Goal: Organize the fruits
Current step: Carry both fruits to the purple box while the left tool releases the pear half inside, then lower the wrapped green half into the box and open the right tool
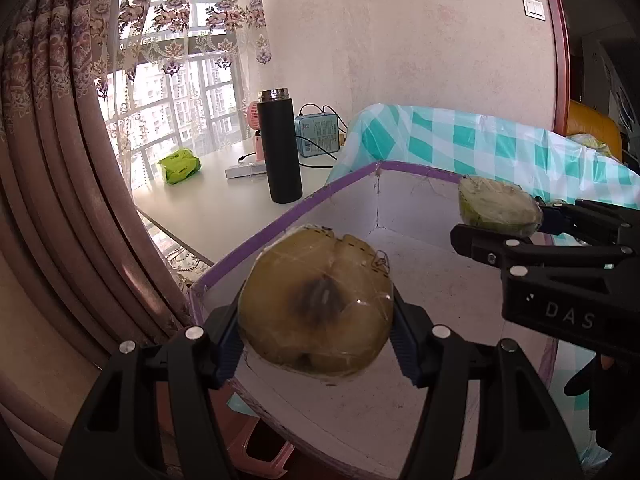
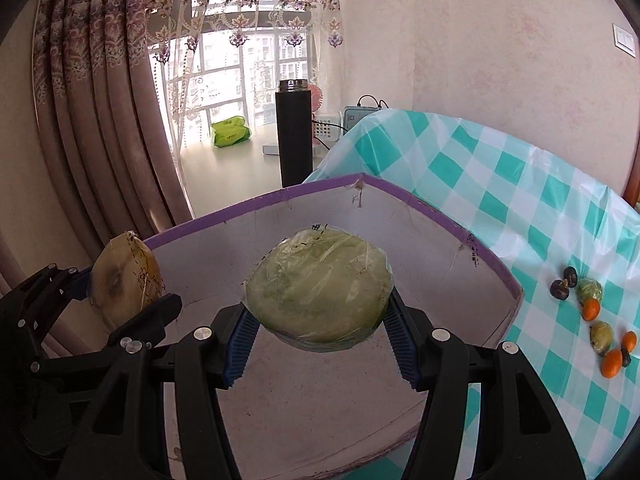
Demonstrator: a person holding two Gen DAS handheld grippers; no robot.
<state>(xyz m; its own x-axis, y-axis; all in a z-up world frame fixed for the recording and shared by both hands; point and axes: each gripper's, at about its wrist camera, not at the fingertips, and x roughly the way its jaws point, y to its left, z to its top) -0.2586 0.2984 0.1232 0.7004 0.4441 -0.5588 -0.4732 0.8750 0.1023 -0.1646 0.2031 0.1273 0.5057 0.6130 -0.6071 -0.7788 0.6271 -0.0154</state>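
My left gripper (image 1: 316,344) is shut on a yellowish half fruit wrapped in film (image 1: 316,304), its cut face with a dark core toward the camera. It hangs above the white box with a purple rim (image 1: 280,220). My right gripper (image 2: 320,336) is shut on a green wrapped half fruit (image 2: 320,284), also above the box (image 2: 440,208). The right gripper (image 1: 520,228) with its green fruit (image 1: 496,204) shows in the left wrist view. The left gripper (image 2: 132,312) with its yellow fruit (image 2: 124,280) shows in the right wrist view.
Small oranges (image 2: 612,362), dark fruits (image 2: 560,286) and wrapped green fruits (image 2: 600,336) lie on the teal checked cloth (image 2: 520,184) right of the box. A black flask (image 1: 278,144), green packet (image 1: 180,166) and blue device (image 1: 318,136) stand on the white desk by the curtain.
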